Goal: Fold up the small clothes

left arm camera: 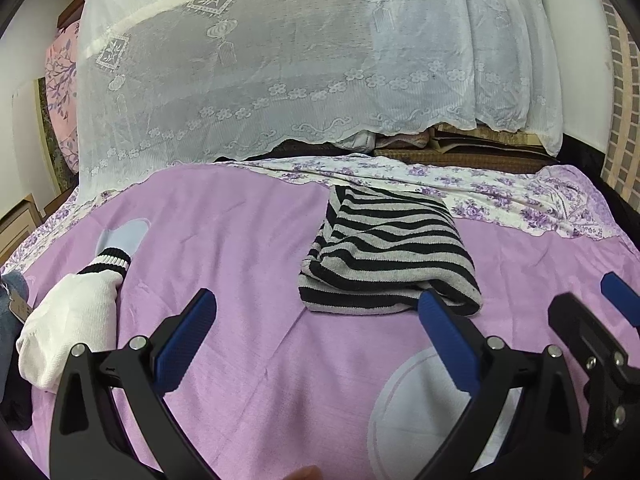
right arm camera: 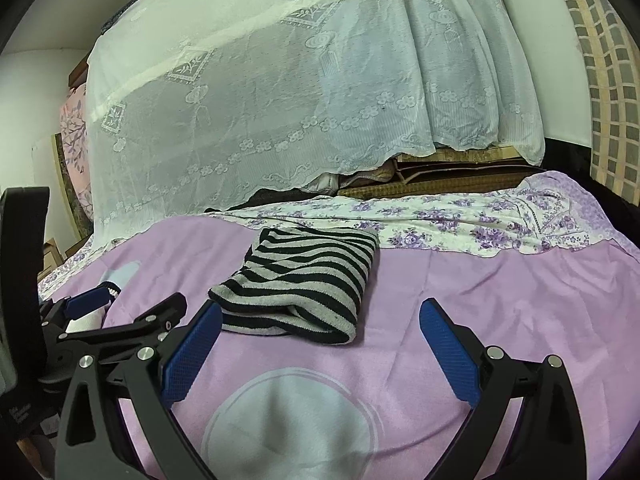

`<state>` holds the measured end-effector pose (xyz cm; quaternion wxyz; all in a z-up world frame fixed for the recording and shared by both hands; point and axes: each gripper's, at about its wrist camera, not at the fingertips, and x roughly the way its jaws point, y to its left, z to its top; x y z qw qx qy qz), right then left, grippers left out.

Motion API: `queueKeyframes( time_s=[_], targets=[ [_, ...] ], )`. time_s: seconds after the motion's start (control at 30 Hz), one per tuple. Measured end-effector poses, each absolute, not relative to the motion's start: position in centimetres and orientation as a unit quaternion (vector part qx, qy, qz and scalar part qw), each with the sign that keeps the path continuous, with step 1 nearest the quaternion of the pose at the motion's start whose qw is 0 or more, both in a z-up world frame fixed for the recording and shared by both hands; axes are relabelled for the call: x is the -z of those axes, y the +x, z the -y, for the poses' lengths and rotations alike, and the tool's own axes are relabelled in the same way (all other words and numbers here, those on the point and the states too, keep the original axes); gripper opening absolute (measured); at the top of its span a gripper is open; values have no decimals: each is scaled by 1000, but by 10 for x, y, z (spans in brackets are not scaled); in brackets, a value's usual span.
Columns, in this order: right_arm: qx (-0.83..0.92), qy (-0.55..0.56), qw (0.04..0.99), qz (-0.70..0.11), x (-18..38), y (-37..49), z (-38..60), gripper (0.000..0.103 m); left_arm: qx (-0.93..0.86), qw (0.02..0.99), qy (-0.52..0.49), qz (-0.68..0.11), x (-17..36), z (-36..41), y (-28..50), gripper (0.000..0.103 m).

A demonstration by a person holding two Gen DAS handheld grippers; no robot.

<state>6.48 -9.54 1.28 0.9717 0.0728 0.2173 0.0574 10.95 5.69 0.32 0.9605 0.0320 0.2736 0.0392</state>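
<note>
Folded striped garment on purple bedspread, white garment near left edge, left gripper spread wide, empty, right gripper likewise wide, empty

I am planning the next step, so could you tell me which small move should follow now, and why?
Probably swing the left gripper left toward the white garment: both grippers are open and empty, the striped garment already lies folded, and the white one is still bunched.

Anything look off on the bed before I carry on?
Nothing spilled or damaged. The striped garment lies folded but a bit skewed on the purple blanket. A white sleeve with striped cuff sprawls unfolded at the left edge. Both tongs, left and right, are open and empty.
</note>
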Motion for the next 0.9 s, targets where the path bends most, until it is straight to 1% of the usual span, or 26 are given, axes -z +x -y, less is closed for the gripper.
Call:
queueKeyframes(
  time_s=[0.9],
  targets=[
    [-66,81,968,-230,-7,67,93,99,-37,961,37,-271,-3,-53,107,99]
  ],
)
